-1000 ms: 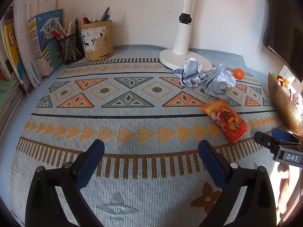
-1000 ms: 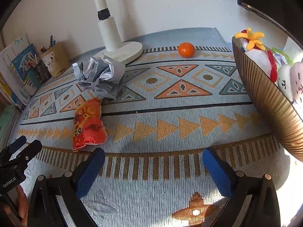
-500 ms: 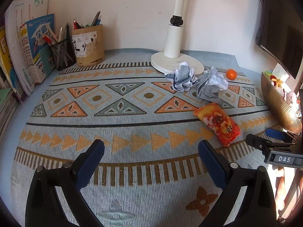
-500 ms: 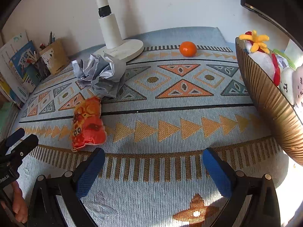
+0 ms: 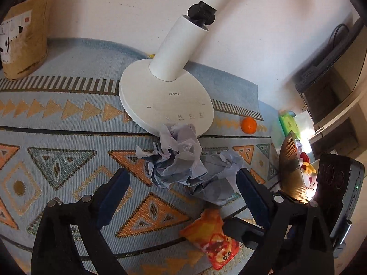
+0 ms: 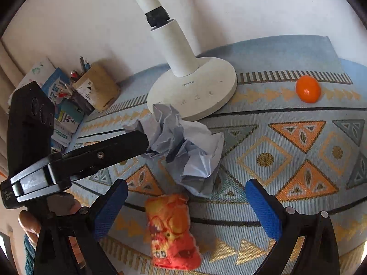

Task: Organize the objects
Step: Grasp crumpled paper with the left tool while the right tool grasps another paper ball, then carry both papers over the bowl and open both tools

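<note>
Right now the left gripper (image 5: 181, 192) hangs tilted down over the patterned cloth (image 5: 57, 137) with its jaws wide but closing; a wad of crumpled paper (image 5: 179, 160) lies between the blue pads and just ahead of them, and the pads do not yet press on it. A second crumpled wad (image 5: 220, 178) sits against the first, close to the inner face of this gripper's right-hand finger. Beyond the paper, farther along the fingers, stands the white lamp base (image 5: 165, 96), its front rim touched by the paper. Ahead and to the right lies a small orange fruit (image 5: 248, 125), well apart from the paper, and farther right is the gold ribbed bowl (image 5: 291, 169) with soft toys in it. Below the right-hand finger lies an orange-red snack packet (image 5: 211, 240).

The right gripper (image 6: 185, 208) stands wide open and holds nothing. The snack packet (image 6: 172, 231) lies flat on the cloth between its pads, nearer the left one, untouched by either. Just ahead of it is the crumpled paper (image 6: 183, 146), with the left gripper's finger (image 6: 103, 151) reaching in from the left side. The fruit (image 6: 308, 89) is far ahead to the right; a brown pen holder (image 6: 98, 89) and books (image 6: 57, 96) stand far ahead to the left.
</note>
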A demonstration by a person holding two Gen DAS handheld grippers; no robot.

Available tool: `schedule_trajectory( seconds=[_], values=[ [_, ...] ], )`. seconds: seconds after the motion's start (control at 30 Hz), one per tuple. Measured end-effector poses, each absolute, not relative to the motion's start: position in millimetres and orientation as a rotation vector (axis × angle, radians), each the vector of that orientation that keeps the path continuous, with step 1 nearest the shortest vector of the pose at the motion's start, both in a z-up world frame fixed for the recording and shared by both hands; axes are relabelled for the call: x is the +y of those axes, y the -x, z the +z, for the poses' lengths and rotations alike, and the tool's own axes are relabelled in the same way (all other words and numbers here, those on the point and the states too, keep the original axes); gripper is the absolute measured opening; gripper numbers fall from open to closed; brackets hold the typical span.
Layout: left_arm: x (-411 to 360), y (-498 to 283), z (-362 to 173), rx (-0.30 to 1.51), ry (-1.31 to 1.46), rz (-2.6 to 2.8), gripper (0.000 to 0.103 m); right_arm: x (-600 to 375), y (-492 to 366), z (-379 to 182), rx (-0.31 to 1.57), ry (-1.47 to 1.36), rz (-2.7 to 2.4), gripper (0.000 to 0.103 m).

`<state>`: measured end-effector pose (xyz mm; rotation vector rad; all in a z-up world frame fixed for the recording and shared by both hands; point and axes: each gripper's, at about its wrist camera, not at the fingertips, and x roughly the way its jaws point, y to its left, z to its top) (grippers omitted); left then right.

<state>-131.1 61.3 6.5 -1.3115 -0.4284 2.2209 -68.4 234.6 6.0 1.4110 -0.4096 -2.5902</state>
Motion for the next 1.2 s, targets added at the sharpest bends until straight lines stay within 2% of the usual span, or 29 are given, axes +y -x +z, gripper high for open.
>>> schedule_trajectory(
  seconds=[0.03, 0.13, 0.17, 0.23, 0.27, 0.33, 0.47, 0.73, 0.93, 1.0, 1.1, 1.2],
  values=[
    [65.4, 132.3, 4.6, -0.42, 1.31, 2.207, 0.085, 234.6, 72.9, 2.6, -0.41, -1.407, -2.584, 0.095],
    [77.5, 135.4, -0.9, -0.362, 1.339, 2.237, 0.077, 229.2, 77.1, 2.9, -0.319, -1.328, -2.617, 0.065],
    [77.8, 137.7, -4.2, -0.39, 1.351, 2.243, 0.068, 226.5, 77.2, 1.3, -0.277, -1.308, -2.624, 0.055],
    [74.5, 140.6, -10.7, -0.476, 1.359, 2.236, 0.056, 228.0, 74.8, 1.6, -0.268, -1.278, -2.649, 0.054],
    [73.4, 140.7, -10.9, -0.474, 1.352, 2.255, 0.046, 229.0, 72.4, 4.7, -0.261, -1.266, -2.668, 0.052],
    [71.6, 137.6, -9.6, -0.459, 1.335, 2.275, 0.041, 234.0, 67.3, 7.6, -0.24, -1.264, -2.721, 0.052],
    [58.3, 124.8, -1.8, -0.523, 1.304, 2.28, 0.041, 252.4, 51.2, 11.2, -0.361, -1.29, -2.693, 0.052],
    [77.7, 80.3, 36.4, -0.443, 1.207, 2.302, 0.041, 265.7, -44.6, 44.4, -0.319, -1.22, -2.698, 0.052],
    [152.5, 57.2, 88.7, -0.381, 1.058, 2.198, 0.041, 328.9, -110.3, 106.7, -0.376, -1.022, -2.899, 0.053],
    [186.8, 51.2, 105.5, -0.313, 1.011, 2.174, 0.041, 354.3, -125.3, 135.0, -0.338, -0.947, -3.054, 0.053],
    [234.6, 41.5, 125.4, -0.223, 0.942, 2.161, 0.041, 395.7, -135.0, 171.2, -0.278, -0.882, -3.325, 0.054],
    [278.0, 39.7, 136.6, -0.164, 0.898, 2.148, 0.041, 438.3, -129.8, 191.9, -0.336, -0.909, -3.466, 0.054]
  ],
)
